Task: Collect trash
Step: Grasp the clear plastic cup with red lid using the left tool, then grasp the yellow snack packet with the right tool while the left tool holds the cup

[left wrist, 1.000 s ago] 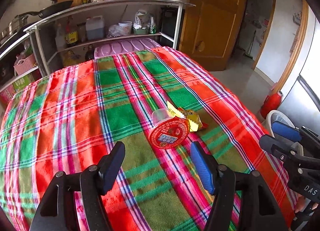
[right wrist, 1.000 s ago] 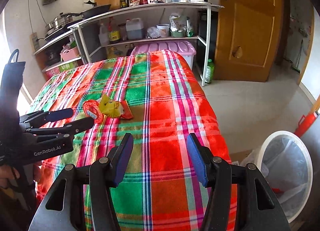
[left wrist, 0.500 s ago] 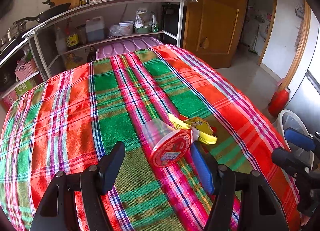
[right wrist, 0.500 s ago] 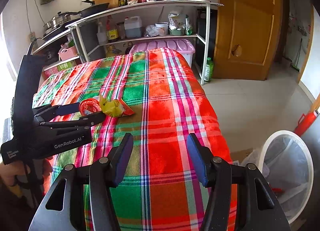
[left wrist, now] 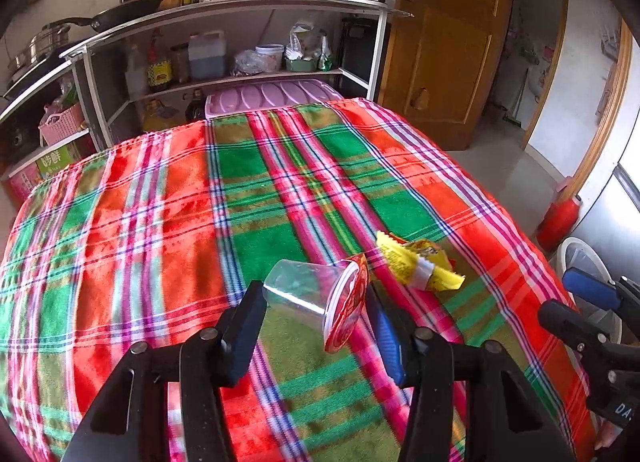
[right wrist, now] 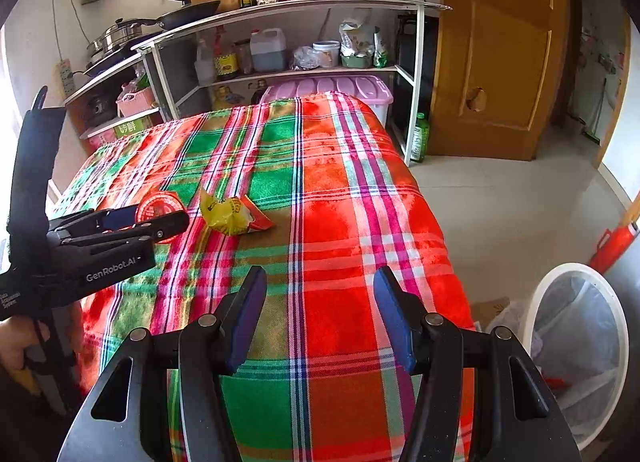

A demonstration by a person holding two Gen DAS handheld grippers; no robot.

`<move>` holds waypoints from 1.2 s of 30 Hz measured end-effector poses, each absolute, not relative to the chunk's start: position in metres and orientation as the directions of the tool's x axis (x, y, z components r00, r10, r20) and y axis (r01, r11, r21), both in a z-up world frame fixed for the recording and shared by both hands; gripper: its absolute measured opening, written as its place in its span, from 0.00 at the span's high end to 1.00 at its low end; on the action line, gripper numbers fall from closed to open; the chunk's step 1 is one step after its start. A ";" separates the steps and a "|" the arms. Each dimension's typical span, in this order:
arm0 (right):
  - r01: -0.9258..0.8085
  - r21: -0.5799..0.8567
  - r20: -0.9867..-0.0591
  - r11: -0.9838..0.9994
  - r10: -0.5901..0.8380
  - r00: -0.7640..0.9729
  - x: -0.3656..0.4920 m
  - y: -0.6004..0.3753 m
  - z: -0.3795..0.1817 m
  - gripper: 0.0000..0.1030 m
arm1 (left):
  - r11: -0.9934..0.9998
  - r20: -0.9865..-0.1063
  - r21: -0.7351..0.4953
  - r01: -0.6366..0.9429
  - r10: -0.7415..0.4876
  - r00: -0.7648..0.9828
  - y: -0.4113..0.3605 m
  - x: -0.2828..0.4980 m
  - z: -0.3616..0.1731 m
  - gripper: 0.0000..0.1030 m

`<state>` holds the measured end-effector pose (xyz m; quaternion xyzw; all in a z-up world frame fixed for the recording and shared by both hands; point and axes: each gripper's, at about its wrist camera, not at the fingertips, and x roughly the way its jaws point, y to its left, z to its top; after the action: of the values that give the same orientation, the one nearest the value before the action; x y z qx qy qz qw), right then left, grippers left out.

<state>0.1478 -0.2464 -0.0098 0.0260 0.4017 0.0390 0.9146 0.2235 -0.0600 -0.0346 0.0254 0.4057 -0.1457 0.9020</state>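
Observation:
A clear plastic cup [left wrist: 308, 298] with a red printed lid [right wrist: 160, 202] lies on its side on the plaid tablecloth [left wrist: 160, 222]. My left gripper [left wrist: 316, 326] is closing around it. One pad touches the cup's base and the other its lid, so the cup sits tilted between them. Just right of the cup lies a crumpled yellow snack wrapper [left wrist: 416, 266], also seen in the right wrist view [right wrist: 232, 216]. My right gripper [right wrist: 320, 314] hovers open over the cloth's near right part with nothing between its fingers. It shows at the left wrist view's right edge [left wrist: 564, 298].
A white bin with a plastic liner [right wrist: 560, 268] stands on the floor right of the table. Behind the table are a kitchen shelf with bottles and pans [right wrist: 280, 50], a pink storage box [right wrist: 328, 86] and a wooden door [right wrist: 500, 62]. A red cylinder [right wrist: 612, 242] leans by the bin.
The left gripper has moved forward onto the cup and its jaws have narrowed. The cup has turned so its lid faces right. The right gripper has stayed put.

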 end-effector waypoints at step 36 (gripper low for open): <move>-0.211 0.117 -0.780 0.970 0.222 0.585 0.225 -0.179 -0.037 0.45 | 0.969 -0.759 -0.145 0.202 -0.240 0.606 -0.010 0.222 -0.046 0.52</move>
<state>0.2252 -0.1790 -0.0370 0.0059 0.4391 0.1217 0.8901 0.2220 -0.0097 -0.0460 -0.0222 0.4265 -0.1233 0.8958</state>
